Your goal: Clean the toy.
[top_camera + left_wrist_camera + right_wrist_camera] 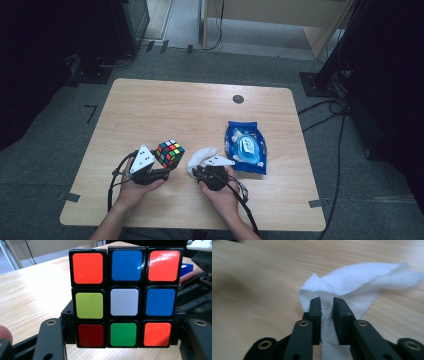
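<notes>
My left gripper [161,172] pinches the stiff, slippery cube [169,153] by its sides; my right gripper [327,301], nearly pressed together, straddles the soft, light wipe [362,282].

Left claw [161,173] clamped shut, right claw [327,305] narrowly parted, pointing down

We see a table [150,110] of pale wood with fine grain and a smooth, lightly sheened finish. The cube [125,296] looks like hard black plastic carrying glossy coloured stickers that catch the light. The wipe [352,287] appears as soft white non-woven cloth, matt and crumpled. The wipes packet [245,147] is shiny blue plastic film. On the right gripper [327,305], the fingers [315,312] look like matt black plastic, finely ribbed on their inner faces, with brass-coloured metal rivets.
</notes>
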`<state>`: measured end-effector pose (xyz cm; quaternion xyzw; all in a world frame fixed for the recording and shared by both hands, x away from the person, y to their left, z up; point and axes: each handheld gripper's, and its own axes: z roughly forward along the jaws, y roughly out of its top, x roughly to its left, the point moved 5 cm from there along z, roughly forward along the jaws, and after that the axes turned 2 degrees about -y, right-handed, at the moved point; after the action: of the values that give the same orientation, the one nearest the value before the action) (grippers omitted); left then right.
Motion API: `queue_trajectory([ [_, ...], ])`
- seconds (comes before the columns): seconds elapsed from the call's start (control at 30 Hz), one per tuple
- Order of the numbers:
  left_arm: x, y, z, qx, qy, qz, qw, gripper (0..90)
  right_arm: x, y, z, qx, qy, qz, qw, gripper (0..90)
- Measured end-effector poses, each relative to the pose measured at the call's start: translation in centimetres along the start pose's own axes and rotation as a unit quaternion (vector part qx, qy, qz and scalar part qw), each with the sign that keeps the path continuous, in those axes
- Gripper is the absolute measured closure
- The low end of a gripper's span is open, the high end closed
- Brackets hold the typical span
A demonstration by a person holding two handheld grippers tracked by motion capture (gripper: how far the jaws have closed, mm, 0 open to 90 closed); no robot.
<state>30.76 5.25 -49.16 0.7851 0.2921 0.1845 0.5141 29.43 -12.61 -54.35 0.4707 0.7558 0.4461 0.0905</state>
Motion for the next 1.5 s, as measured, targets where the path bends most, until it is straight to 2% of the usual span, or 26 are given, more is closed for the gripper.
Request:
queue_trajectory([
  [0.07,0.1,0.0,0.0,-0.001,0.001,0.000,1.0000,33.8,0.3,0.6,-0.4,-0.020,0.020,0.000,0.9996,68.2],
  [0.13,0.2,0.0,-0.1,-0.002,0.001,-0.002,1.0000,33.8,0.3,1.0,-0.7,-0.035,0.027,0.000,0.9990,65.4],
  [0.17,0.2,0.0,-0.1,-0.002,0.000,-0.003,1.0000,33.8,0.0,2.0,-1.2,-0.072,0.016,-0.023,0.9970,56.2],
  [0.2,0.2,0.0,-0.1,-0.002,0.000,-0.003,1.0000,33.8,0.0,2.0,-1.2,-0.072,0.016,-0.023,0.9970,56.2],
  [0.23,0.2,-0.1,0.0,0.000,-0.001,-0.003,1.0000,33.8,-0.3,2.7,-1.3,-0.099,-0.012,-0.069,0.9926,46.7],
  [0.27,0.2,-0.1,0.0,0.000,-0.001,-0.003,1.0000,33.8,-0.4,2.8,-1.0,-0.100,-0.019,-0.089,0.9908,44.7],
  [0.3,0.2,-0.1,0.0,0.001,-0.001,-0.003,1.0000,33.8,-0.4,2.8,-1.0,-0.100,-0.019,-0.089,0.9908,44.7],
  [0.33,0.1,-0.1,0.1,0.002,-0.001,-0.002,1.0000,33.8,-0.9,2.5,0.0,-0.071,-0.020,-0.105,0.9917,37.2],
  [0.37,0.0,-0.2,0.1,0.004,-0.004,-0.001,1.0000,33.8,-1.0,2.2,0.5,-0.049,-0.017,-0.110,0.9926,34.8],
  [0.4,0.0,-0.2,0.1,0.004,-0.004,-0.001,1.0000,33.8,-1.0,2.2,0.5,-0.049,-0.017,-0.110,0.9926,34.8],
  [0.43,-0.1,-0.2,0.2,0.004,-0.004,0.000,1.0000,33.8,-1.4,1.6,1.2,-0.015,-0.021,-0.125,0.9918,35.2],
  [0.6,0.0,-0.3,0.2,0.006,-0.004,-0.001,1.0000,33.8,-1.5,0.9,1.7,0.009,-0.032,-0.162,0.9863,40.9],
  [0.67,0.0,-0.3,0.2,0.006,-0.004,0.000,1.0000,33.8,-1.7,0.7,1.7,0.024,-0.025,-0.165,0.9857,51.5],
  [0.73,0.0,-0.3,0.2,0.005,-0.005,0.000,1.0000,33.8,-1.7,0.7,1.6,0.027,-0.023,-0.164,0.9858,54.7],
  [0.77,0.0,-0.3,0.2,0.005,-0.005,0.000,1.0000,33.8,-1.7,0.6,1.5,0.029,-0.017,-0.156,0.9872,65.2],
  [0.87,-0.1,-0.3,0.2,0.006,-0.006,0.001,1.0000,33.8,-1.8,0.6,1.3,0.033,-0.011,-0.146,0.9886,84.5],
  [0.9,-0.1,-0.3,0.2,0.006,-0.006,0.002,1.0000,33.8,-1.8,0.5,1.3,0.036,-0.008,-0.141,0.9893,87.4],
  [0.93,-0.2,-0.3,0.2,0.006,-0.007,0.002,1.0000,33.8,-1.8,0.5,1.3,0.036,-0.008,-0.141,0.9893,87.4],
  [1.0,-0.2,-0.2,0.2,0.006,-0.007,0.003,1.0000,33.8,-1.9,0.7,0.8,0.034,-0.028,-0.146,0.9883,89.2],
  [1.13,-0.3,-0.3,0.3,0.008,-0.009,0.005,0.9999,33.8,-1.9,1.8,-0.6,-0.008,-0.030,-0.126,0.9915,89.5],
  [1.17,-0.3,-0.3,0.3,0.009,-0.011,0.005,0.9999,33.8,-1.8,2.3,-1.3,-0.026,-0.026,-0.115,0.9927,89.6],
  [1.2,-0.7,-0.4,0.5,0.009,-0.018,0.009,0.9998,33.8,-1.5,3.5,-2.8,-0.068,-0.004,-0.107,0.9919,89.6],
  [1.33,-1.6,-0.4,0.9,0.013,-0.032,0.027,0.9991,33.9,0.0,5.3,-5.3,-0.139,0.028,-0.106,0.9843,89.6],
  [1.4,-2.3,-0.4,1.1,0.013,-0.042,0.036,0.9984,33.9,0.3,5.6,-5.7,-0.149,0.036,-0.103,0.9828,89.6],
  [1.43,-2.7,-0.4,1.2,0.013,-0.049,0.042,0.9979,33.9,1.1,5.8,-5.7,-0.141,0.067,-0.097,0.9829,89.6],
  [1.5,-3.3,-0.5,1.4,0.016,-0.053,0.052,0.9971,33.9,1.3,5.8,-5.6,-0.140,0.069,-0.099,0.9828,89.5],
])
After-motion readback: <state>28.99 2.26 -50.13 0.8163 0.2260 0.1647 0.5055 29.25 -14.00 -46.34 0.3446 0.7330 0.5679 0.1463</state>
